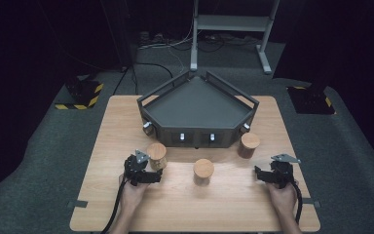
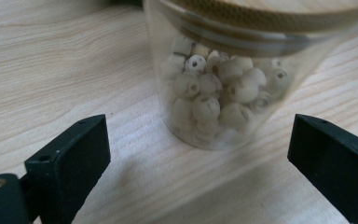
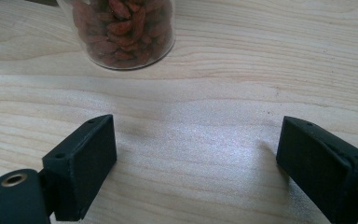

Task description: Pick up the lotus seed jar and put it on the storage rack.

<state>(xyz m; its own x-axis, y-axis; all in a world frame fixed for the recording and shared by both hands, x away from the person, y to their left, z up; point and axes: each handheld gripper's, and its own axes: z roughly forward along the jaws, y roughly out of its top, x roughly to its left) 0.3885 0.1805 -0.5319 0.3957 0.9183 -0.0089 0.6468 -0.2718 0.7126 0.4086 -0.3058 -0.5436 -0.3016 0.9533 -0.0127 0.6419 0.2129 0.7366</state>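
Hovering left claw (image 2: pixel 196 154) wide open just short of the bead jar (image 2: pixel 223 93) on the desk (image 1: pixel 126 122), gripping nothing, right claw (image 3: pixel 196 158) wide open too, empty, red-berry jar (image 3: pixel 121 32) standing off ahead.

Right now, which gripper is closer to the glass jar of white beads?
Left. The left gripper sits just before the wooden-lidded glass jar of white beads; the right gripper is far across the table.

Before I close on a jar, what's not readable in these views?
- Left jar: left gripper view's top edge crops the lid.
- Right jar: right gripper view shows just the bottom; lid cropped.
- Middle jar: contents too small in high view.
- Tray knobs: too small.
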